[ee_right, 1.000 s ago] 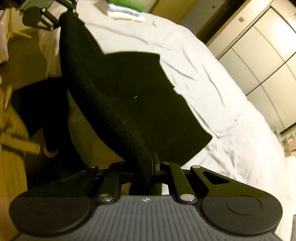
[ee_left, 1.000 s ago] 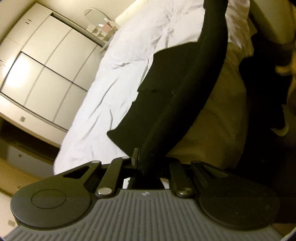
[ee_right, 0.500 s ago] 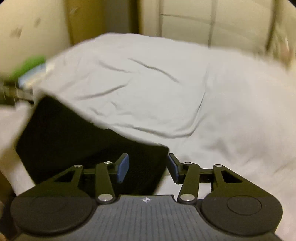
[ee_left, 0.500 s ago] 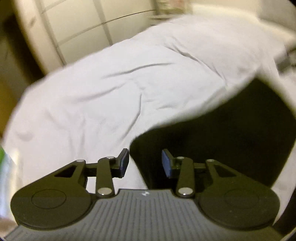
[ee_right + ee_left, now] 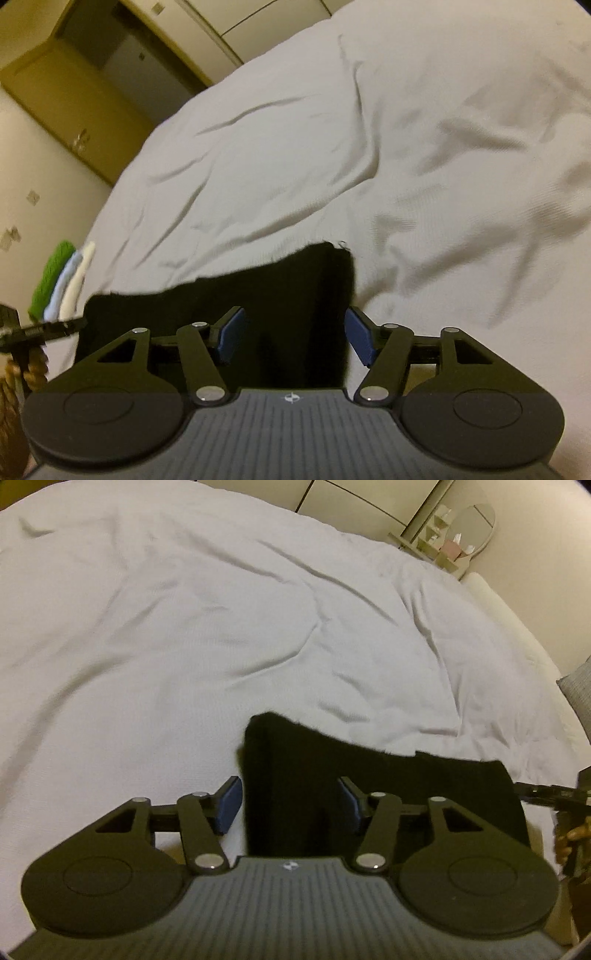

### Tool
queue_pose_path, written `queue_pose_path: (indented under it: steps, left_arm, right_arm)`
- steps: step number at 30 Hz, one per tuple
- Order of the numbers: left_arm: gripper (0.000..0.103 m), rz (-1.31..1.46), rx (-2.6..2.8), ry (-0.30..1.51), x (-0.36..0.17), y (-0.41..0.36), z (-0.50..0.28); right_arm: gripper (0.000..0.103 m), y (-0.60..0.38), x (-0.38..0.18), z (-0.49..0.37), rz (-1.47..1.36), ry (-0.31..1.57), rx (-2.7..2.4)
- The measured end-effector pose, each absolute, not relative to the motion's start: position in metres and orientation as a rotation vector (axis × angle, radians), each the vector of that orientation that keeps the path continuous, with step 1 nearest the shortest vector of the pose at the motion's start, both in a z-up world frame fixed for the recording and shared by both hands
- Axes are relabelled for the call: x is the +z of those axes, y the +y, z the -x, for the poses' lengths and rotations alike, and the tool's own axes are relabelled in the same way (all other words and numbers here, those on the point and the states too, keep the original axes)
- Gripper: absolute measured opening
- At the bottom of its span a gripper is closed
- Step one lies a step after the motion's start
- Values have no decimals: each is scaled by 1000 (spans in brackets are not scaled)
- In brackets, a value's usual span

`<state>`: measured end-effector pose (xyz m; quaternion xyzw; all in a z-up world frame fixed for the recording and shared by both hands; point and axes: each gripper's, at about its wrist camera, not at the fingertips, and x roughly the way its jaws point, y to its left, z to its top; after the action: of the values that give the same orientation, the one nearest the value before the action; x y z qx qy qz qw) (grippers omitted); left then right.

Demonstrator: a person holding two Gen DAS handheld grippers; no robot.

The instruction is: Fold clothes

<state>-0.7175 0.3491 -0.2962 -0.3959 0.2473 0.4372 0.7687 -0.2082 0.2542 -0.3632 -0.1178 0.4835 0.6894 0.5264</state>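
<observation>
We've got both grippers hovering at the near edge of the bed. The left gripper [image 5: 290, 805] has its jaws spread wide with nothing between the blue pads [image 5: 229, 805], and the right gripper [image 5: 293, 334] is just the same, gaping and empty. The black garment [image 5: 369, 786] lies flat on the white duvet [image 5: 184, 627], right under both of them. From the right wrist view there's a stack of 3 folded items [image 5: 61, 280] off to the left.
</observation>
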Motion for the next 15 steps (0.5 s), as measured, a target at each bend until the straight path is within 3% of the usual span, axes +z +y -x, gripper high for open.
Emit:
queue_pose_path:
  steps: [1,2,3,8,12,15]
  left_arm:
    - [29,832,961,546,-297,350,712]
    - [20,795,978,560,-297,350,707]
    - [9,759,995,573,-298,350,701]
    - [8,576,999,503,-287,333,692]
    - [9,550,1032,490,-295,337,689]
    - [11,578,1061,552,-322,350,684]
  right_arm:
    - [48,256,-368,212,269,1153,1644]
    - [13,256,-366,219,306,1097,1635]
    - [13,255,-363,227,343,1042,1624]
    - [11,233,-335,255,396,762,1647]
    - [11,233,-332,253,389,731,1607]
    - [11,248,-366,251,445,797,1523]
